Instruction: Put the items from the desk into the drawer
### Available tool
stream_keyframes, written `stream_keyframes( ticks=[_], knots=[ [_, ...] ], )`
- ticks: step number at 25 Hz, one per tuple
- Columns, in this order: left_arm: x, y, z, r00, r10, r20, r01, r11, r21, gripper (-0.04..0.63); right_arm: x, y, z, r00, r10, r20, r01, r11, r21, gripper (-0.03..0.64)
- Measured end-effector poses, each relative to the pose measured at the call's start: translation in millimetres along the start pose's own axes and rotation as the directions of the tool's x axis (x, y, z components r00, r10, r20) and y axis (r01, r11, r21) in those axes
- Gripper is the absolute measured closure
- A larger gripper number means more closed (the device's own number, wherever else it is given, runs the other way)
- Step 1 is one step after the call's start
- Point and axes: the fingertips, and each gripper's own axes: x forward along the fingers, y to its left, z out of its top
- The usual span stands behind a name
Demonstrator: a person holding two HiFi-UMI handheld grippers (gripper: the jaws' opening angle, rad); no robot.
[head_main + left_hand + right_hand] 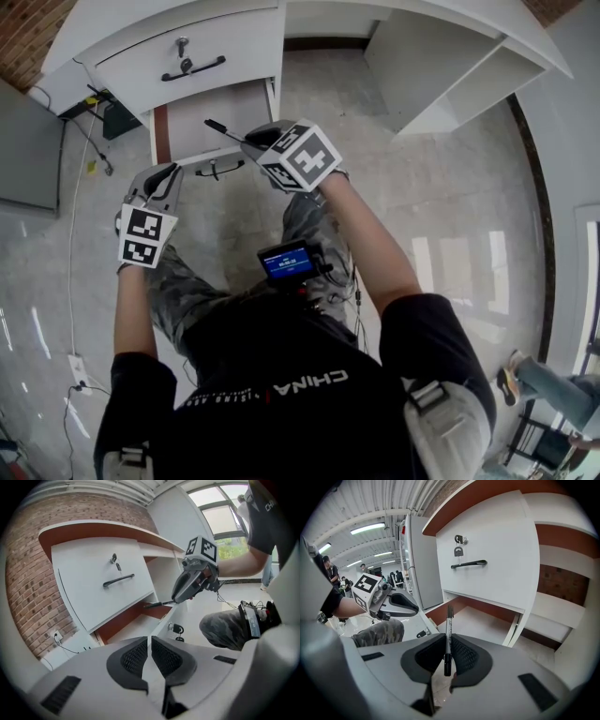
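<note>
Above the open drawer point(234, 103), the right gripper point(251, 141) clamps a black pen point(223, 129) not yet released, while the left gripper point(165, 174), jaws nearly touching, holds nothing.

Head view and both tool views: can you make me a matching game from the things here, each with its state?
1 marker pen
2 left tool
3 lower drawer
4 upper drawer

A pulled open
B shut, empty
C closed, with a key
D clamped in the right tool

Pairs: 1-D, 2-B, 3-A, 4-C
</note>
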Motion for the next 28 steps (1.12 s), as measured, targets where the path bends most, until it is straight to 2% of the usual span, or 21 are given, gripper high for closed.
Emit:
stream_keyframes(
  ticks=[5,13,21,26,28],
  knots=[
    [3.9,3.3,-3.1,1.000,0.007,-0.013,-0.008,0.999,-0.036,0.561,0.8,-0.2,-0.7,1.000,0.008,-0.021,-0.008,1.000,-0.010,0.569],
    [4.6,5.0,-6.8,1.000,-0.007,0.000,0.007,0.996,-0.088,0.561,-0.5,-11.2,23.9,0.998,0.033,-0.058,-0.040,0.991,-0.130,0.569],
    [5.3,2.8,-10.2,1.000,-0.021,0.001,0.021,0.993,-0.119,0.561,48.8,-17.2,42.2,0.970,0.153,-0.191,-0.207,0.928,-0.310,0.569],
    [6.5,5.2,-10.2,0.999,-0.023,0.022,0.026,0.992,-0.127,0.561,86.9,-16.0,31.0,0.942,0.195,-0.272,-0.279,0.907,-0.317,0.569],
    [6.6,5.4,-9.8,0.999,-0.022,0.023,0.025,0.991,-0.128,0.561,93.1,-14.0,36.5,0.941,0.205,-0.269,-0.291,0.897,-0.332,0.569]
  ],
)
